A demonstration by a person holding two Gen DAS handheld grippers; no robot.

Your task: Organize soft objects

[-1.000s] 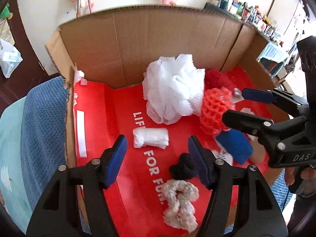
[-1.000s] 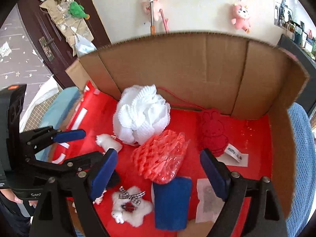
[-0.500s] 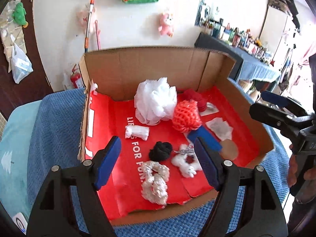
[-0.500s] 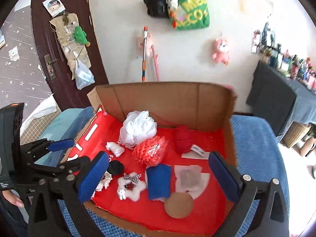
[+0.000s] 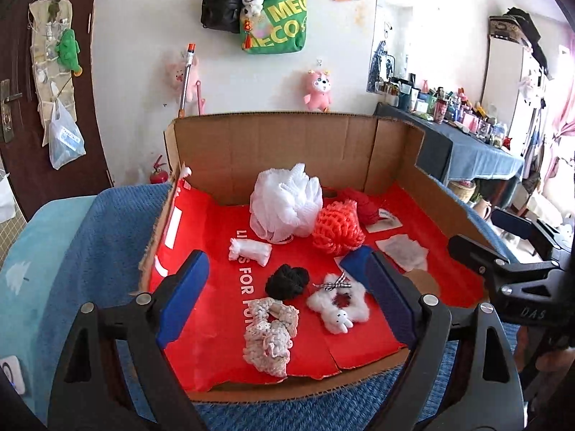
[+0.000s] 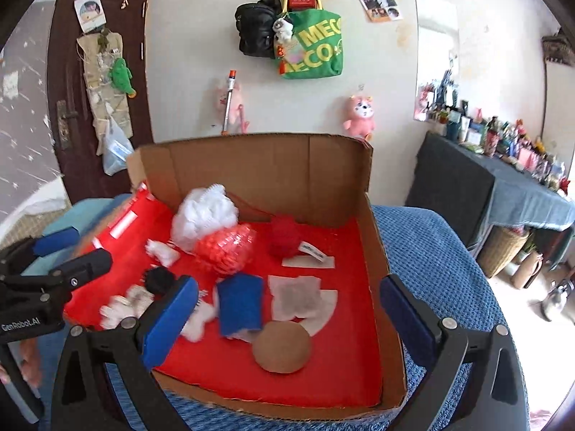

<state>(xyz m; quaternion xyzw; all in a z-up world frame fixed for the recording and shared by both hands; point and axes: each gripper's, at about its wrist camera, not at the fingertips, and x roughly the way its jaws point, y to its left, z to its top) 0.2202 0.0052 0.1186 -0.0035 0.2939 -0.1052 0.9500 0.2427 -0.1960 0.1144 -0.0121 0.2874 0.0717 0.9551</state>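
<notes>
The left gripper stands with its blue pads spread wide and nothing between them; its jaws have just been opening further, and it hangs above the near edge of the cardboard box. Seen between its pads, in the front of the box, lie a cream crocheted scrunchie, a black scrunchie just behind it, and a white fluffy rabbit clip with a checked bow to their right, none touched by the pads. A small white roll lies farther in, then a white mesh bath puff toward the back wall, with an orange net ball touching its right side and a red knitted piece behind that. The right gripper is likewise spread to its widest and empty, held over the box's near right part. Between its pads lie a blue folded cloth, a brown round pad nearest the rim, and white tissue sheets beside the cloth. The box rests on a blue textured blanket.
</notes>
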